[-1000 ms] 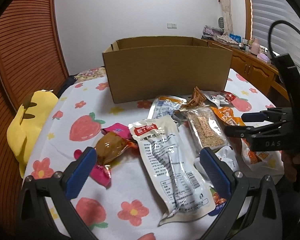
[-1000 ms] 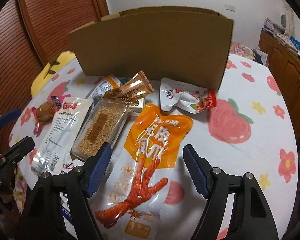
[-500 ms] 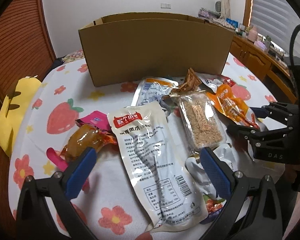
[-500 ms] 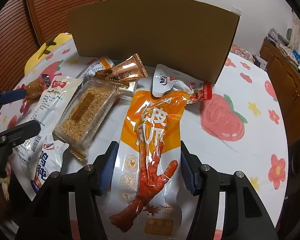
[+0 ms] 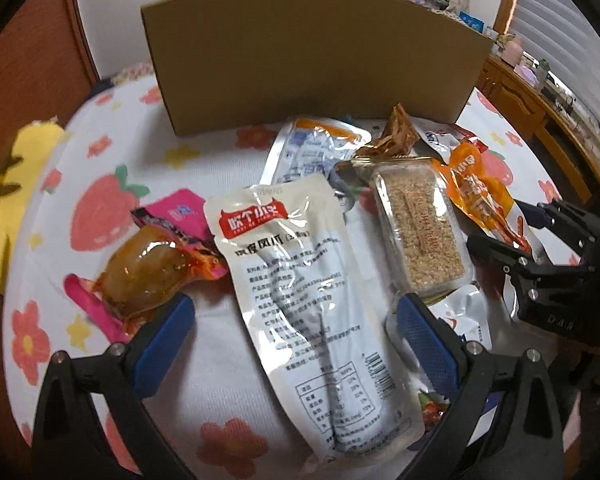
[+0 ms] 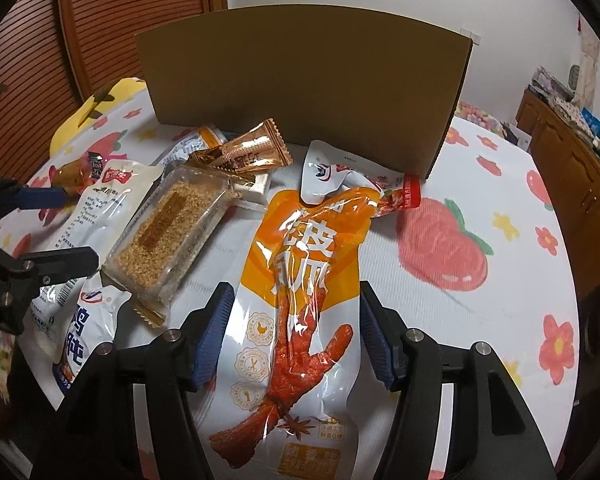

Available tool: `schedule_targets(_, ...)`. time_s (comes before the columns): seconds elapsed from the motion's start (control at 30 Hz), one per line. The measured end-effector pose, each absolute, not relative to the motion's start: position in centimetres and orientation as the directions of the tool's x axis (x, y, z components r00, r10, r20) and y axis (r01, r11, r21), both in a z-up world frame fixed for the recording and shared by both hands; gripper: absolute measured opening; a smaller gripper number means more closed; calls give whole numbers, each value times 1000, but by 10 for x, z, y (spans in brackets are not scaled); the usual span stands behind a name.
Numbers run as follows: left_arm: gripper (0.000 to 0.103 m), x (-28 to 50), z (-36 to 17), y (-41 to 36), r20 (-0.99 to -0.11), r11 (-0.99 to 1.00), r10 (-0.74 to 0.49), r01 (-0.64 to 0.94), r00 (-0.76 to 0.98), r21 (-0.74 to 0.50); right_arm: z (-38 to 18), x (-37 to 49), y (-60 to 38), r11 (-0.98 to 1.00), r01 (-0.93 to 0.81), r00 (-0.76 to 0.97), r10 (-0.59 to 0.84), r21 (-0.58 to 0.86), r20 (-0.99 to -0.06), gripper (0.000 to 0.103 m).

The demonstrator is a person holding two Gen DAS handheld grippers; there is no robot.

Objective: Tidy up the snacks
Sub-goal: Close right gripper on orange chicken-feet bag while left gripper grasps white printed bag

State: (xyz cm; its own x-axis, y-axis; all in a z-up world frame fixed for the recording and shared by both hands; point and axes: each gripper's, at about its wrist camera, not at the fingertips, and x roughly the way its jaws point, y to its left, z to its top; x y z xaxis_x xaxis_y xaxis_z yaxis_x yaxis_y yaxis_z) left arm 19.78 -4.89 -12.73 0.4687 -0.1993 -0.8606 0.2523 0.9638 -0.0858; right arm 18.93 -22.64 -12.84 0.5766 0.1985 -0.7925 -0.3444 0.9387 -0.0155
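the cardboard box [image 6: 300,92] shows only its outer wall, its inside hidden. the orange chicken-foot packet [image 6: 300,320] runs off the bottom edge. a blue-lettered pouch [image 6: 86,328] lies partly behind the left gripper [image 6: 52,232].

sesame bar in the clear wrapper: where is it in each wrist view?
Left wrist: sesame bar right of centre, beside the white chicken-feet pouch.
Right wrist: sesame bar left of centre, beside the orange chicken-feet pouch.
Shared landmark: cardboard box behind the snacks.

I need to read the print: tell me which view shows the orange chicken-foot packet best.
Right wrist view: the orange chicken-foot packet lies full-length, face up. Left wrist view shows it crumpled, at the edge.
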Motion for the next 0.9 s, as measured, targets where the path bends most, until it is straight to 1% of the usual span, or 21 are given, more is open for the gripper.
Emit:
schedule_targets(0.03, 93, 200, -129, -46, -866, 964, -211, 242, 453, -108, -128, 189, -226, 939, -344, 576, 199, -15, -793, 62)
schedule_targets(0.1, 89, 203, -130, -43, -870, 965, -219, 233, 442, -124, -129, 188, -226, 939, -343, 581, 198, -17, -790, 62)
schedule_targets(0.13, 86, 204, -130, -44, -871, 965, -216, 234, 441, -121, -129, 188, -226, 939, -342, 582, 198, -17, -789, 62)
schedule_targets(0.27, 80, 204, -130, -48, -872, 966, -204, 238, 444, -105, -129, 188, -225, 939, -342, 585, 198, -19, -786, 62)
schedule_targets(0.37, 72, 206, -130, -53, -869, 966, -194, 245, 455, -87, -129, 188, -225, 940, -342, 585, 197, -19, -786, 62)
schedule_targets(0.4, 61, 205, -129, -53, -864, 964, -200, 252, 462, -88, -129, 188, -225, 940, -342, 586, 197, -19, -786, 62)
schedule_targets(0.47, 59, 205, -128, -53, -857, 963, -212, 249, 469, -102, -129, 188, -226, 940, -342, 585, 197, -19, -786, 62)
schedule_targets(0.5, 56, 204, -128, -52, -853, 962, -221, 251, 473, -111, -129, 188, -226, 939, -342, 586, 197, -20, -786, 62)
schedule_targets(0.63, 50, 195, -124, -48, -842, 957, -230, 273, 488, -103, -129, 188, -226, 939, -343, 585, 196, -21, -787, 62)
schedule_targets(0.87, 48, 183, -117, -37, -827, 952, -250, 282, 504, -116, -128, 190, -225, 938, -347, 577, 195, -22, -793, 63)
schedule_targets(0.9, 44, 182, -116, -36, -825, 953, -249, 281, 507, -115, -128, 191, -225, 937, -349, 573, 195, -22, -796, 63)
